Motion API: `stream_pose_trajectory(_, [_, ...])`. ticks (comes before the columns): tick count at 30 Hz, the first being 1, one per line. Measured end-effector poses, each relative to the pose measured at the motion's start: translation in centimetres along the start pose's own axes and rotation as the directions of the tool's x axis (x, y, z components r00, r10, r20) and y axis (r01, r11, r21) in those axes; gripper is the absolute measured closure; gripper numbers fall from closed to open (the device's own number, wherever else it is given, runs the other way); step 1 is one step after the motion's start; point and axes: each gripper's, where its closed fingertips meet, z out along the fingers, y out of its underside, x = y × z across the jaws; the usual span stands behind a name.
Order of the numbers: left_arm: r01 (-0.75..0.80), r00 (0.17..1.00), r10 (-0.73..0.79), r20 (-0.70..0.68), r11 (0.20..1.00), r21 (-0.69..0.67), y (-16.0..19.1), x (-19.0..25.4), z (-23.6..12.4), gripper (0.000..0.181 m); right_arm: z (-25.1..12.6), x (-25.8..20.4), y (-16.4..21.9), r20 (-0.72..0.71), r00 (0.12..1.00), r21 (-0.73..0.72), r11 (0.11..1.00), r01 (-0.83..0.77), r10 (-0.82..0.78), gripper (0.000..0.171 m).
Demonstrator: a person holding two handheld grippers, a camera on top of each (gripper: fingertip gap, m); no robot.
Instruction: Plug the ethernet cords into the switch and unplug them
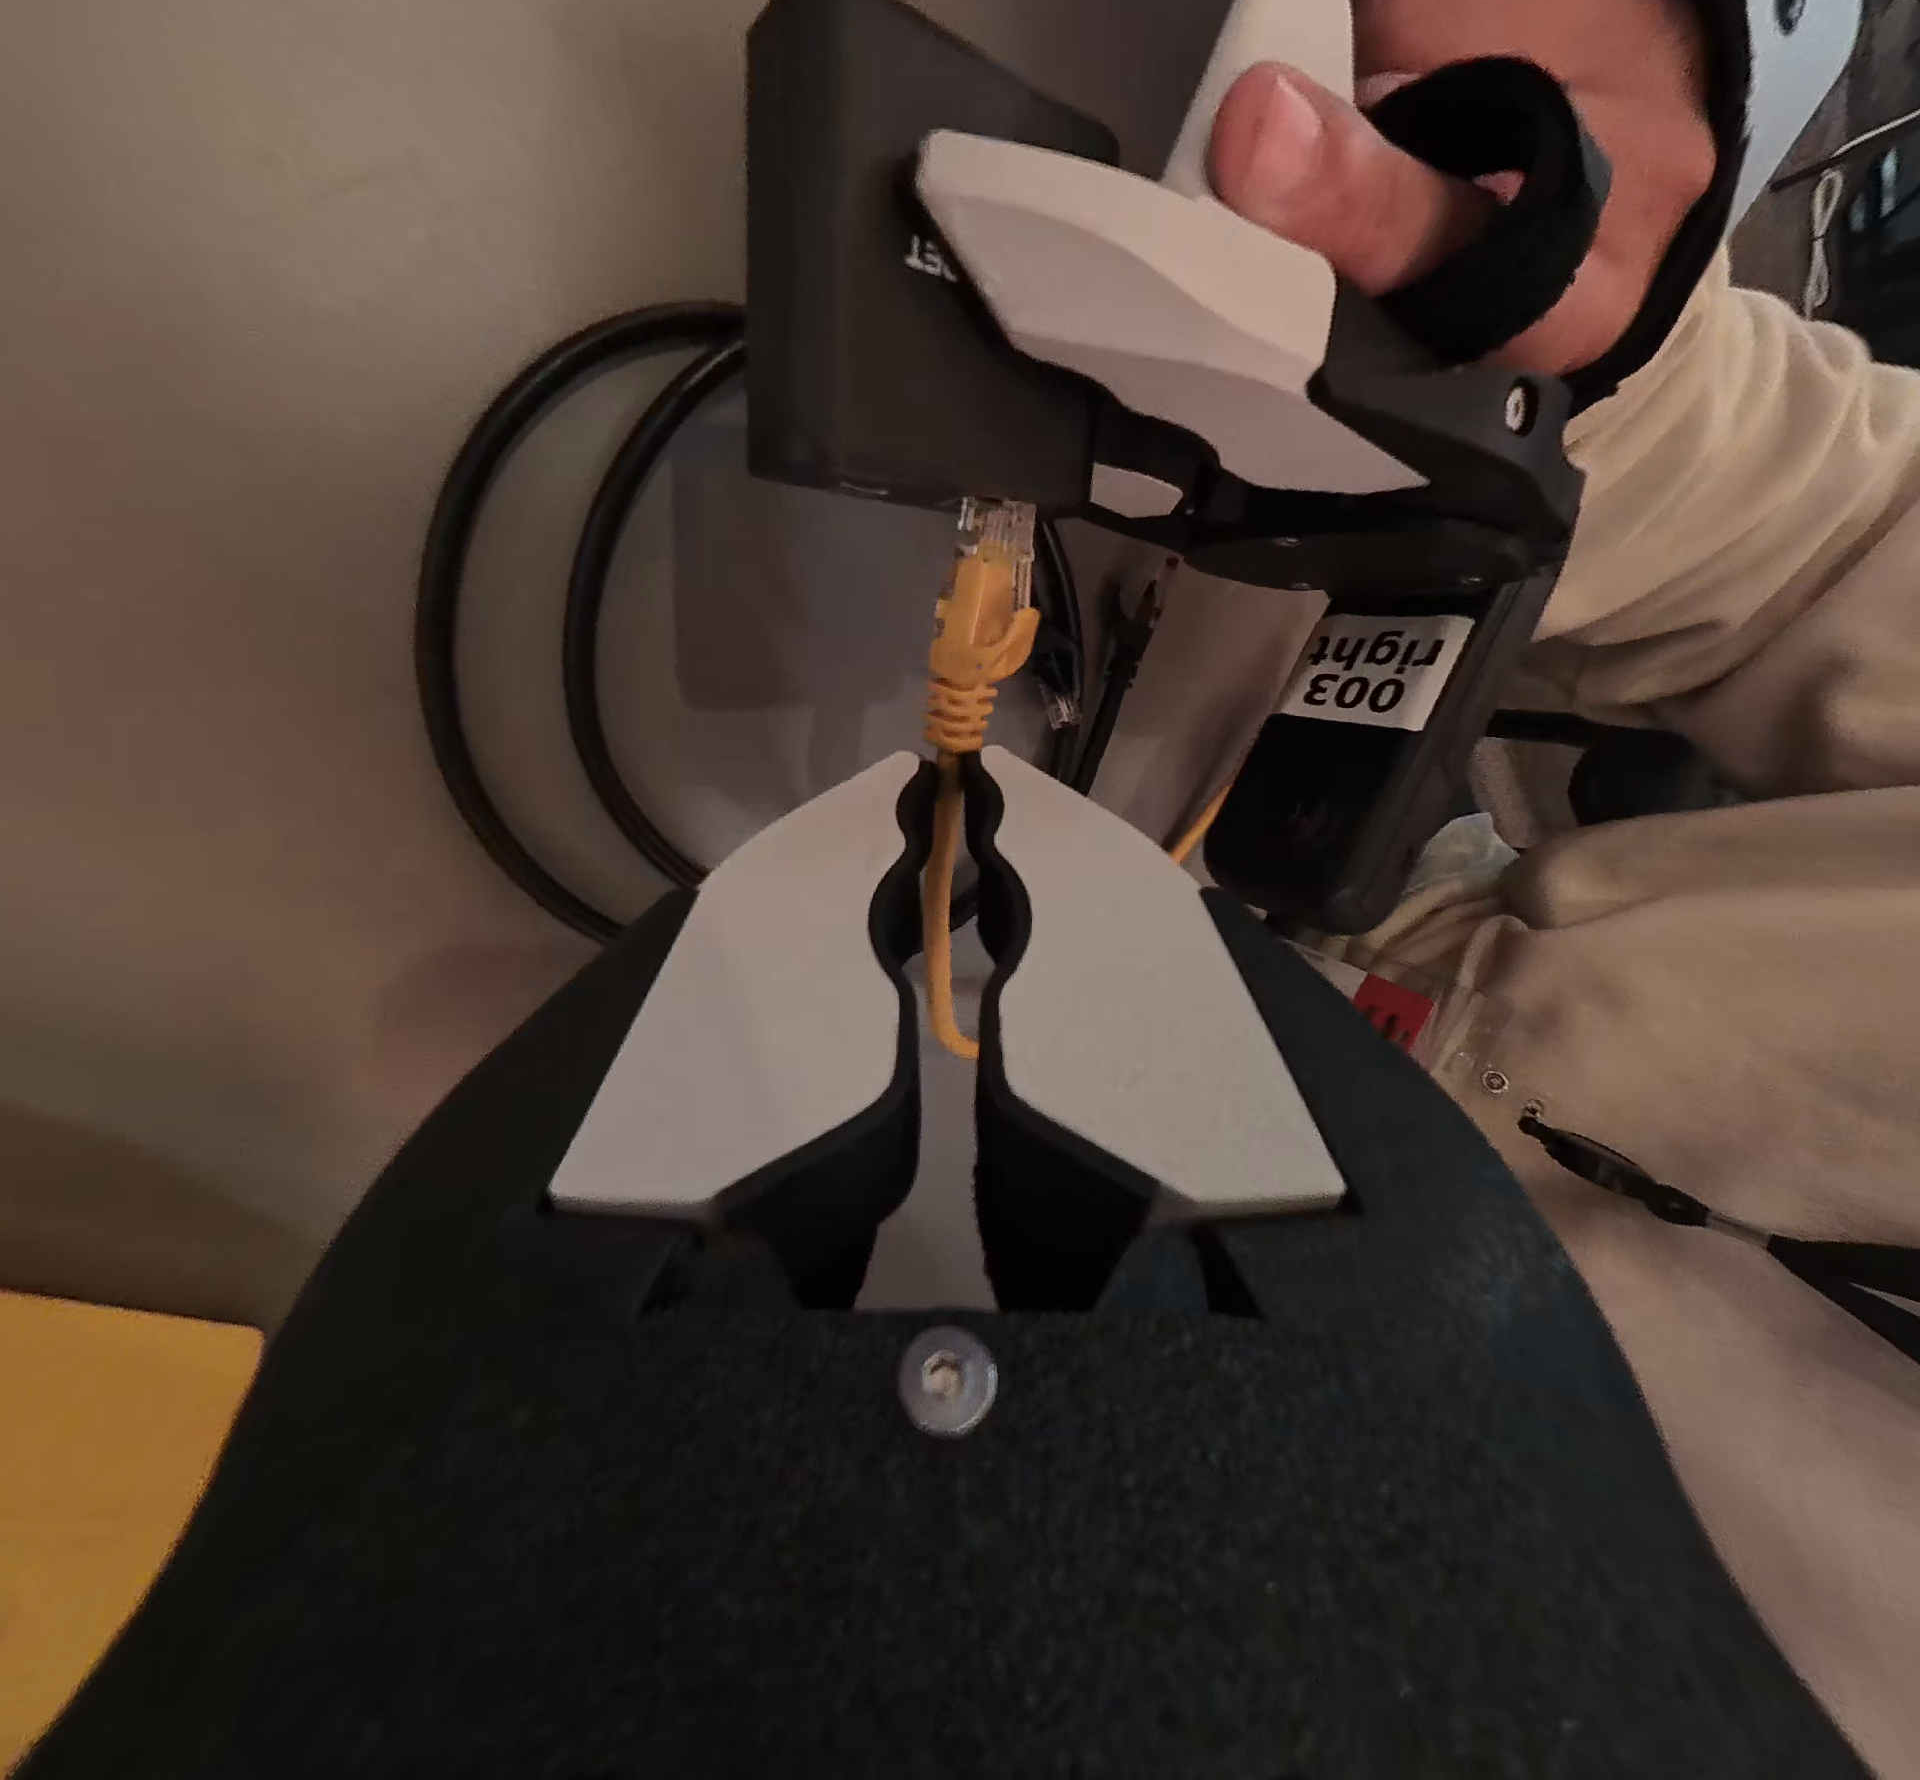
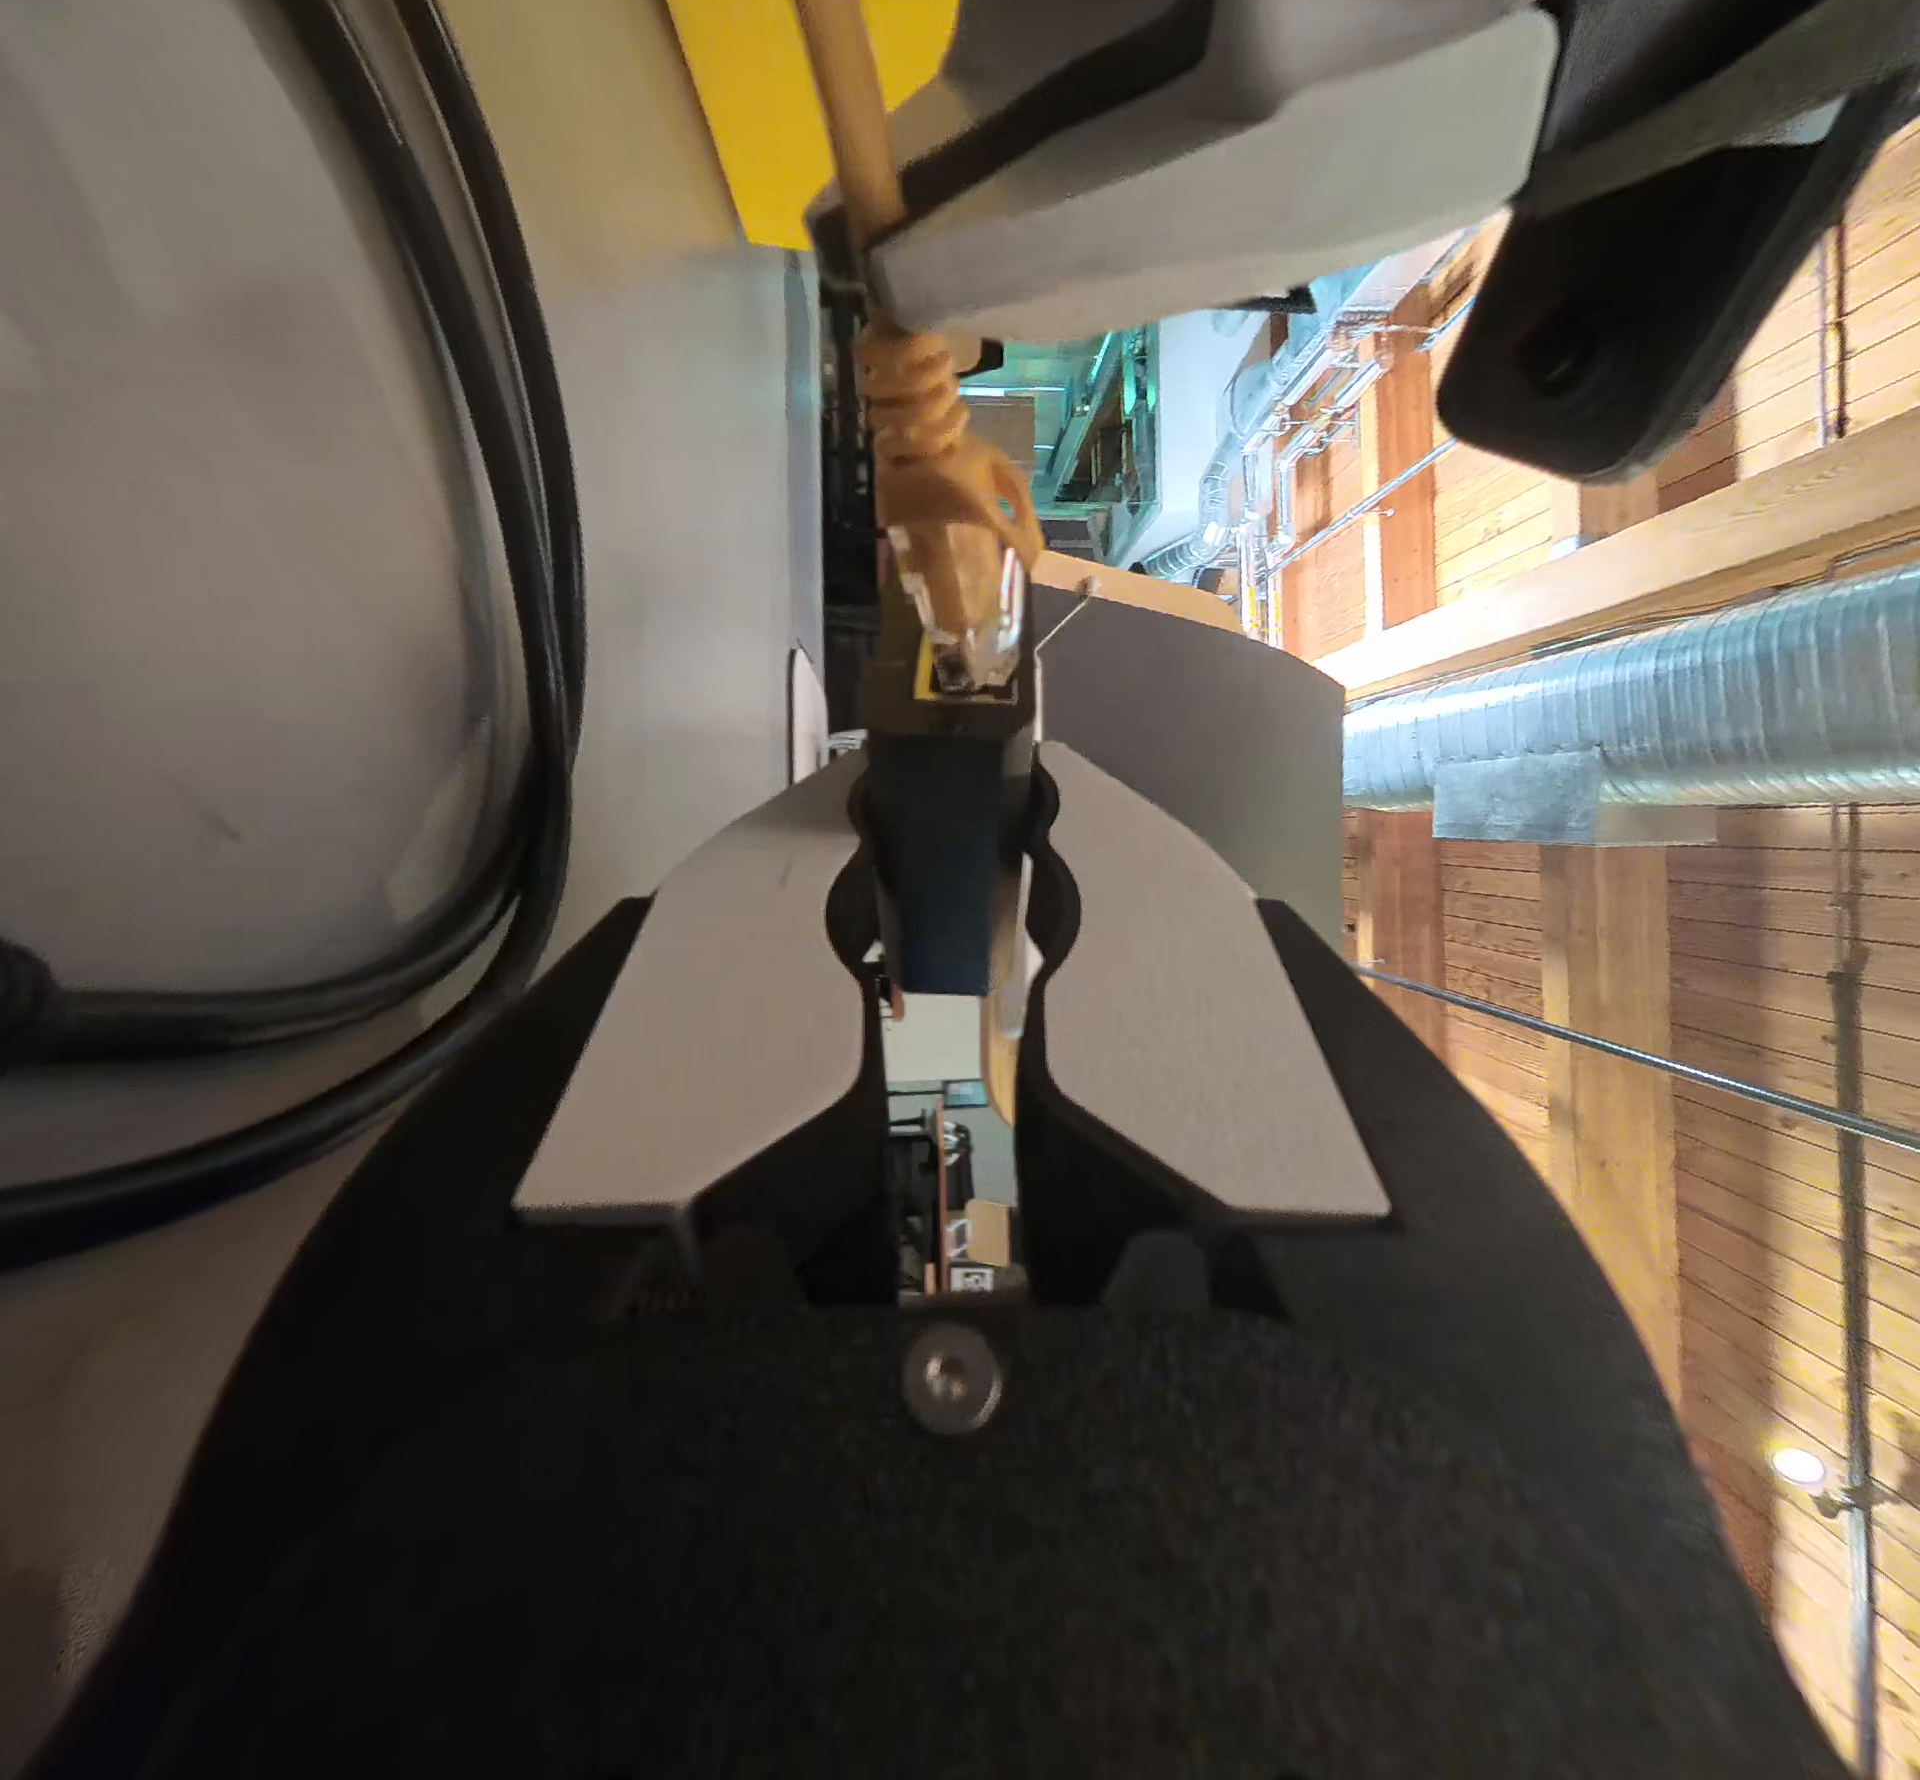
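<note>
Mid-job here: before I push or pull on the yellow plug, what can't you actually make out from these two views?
- Plug seating: in both views the yellow plug tip meets the switch port, but latch engagement is too small to tell.
- Other ports: left wrist view shows the port edge only obliquely; right wrist view has the right gripper fingers covering the body.
- Cord's far end: cut off behind the left gripper.
- Black cables: ends hidden behind the switch.
</note>
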Motion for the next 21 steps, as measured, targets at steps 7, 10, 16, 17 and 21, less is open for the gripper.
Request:
stream_pose_trajectory(7, [0.061,0.989,-0.050,-0.137,0.995,0.081,-1.0,0.9,-1.5,0.176,-0.2,1.6,0.4,-0.087,0.994,0.014,0.998,-0.069,0.070,0.148])
stream_pose_trajectory(10, [0.055,0.989,-0.040,-0.143,0.993,0.102,-1.6,1.4,-1.8,0.177,0.0,1.1,0.6,0.013,0.945,0.018,0.945,-0.326,0.326,0.147])
stream_pose_trajectory(16, [0.006,1.000,-0.006,-0.026,0.999,0.032,-2.1,0.8,-2.6,0.177,0.6,0.9,0.8,0.016,0.929,-0.001,0.929,-0.371,0.371,0.147])
stream_pose_trajectory(17, [0.005,1.000,-0.005,-0.026,1.000,0.001,-2.0,0.7,-2.7,0.177,0.6,0.9,0.7,0.012,0.937,0.002,0.937,-0.350,0.350,0.147])
stream_pose_trajectory(21, [-0.024,0.990,0.038,0.139,0.995,-0.099,-1.1,-2.2,-2.7,0.177,0.8,0.7,1.3,0.020,0.936,-0.015,0.936,-0.351,0.351,0.147])
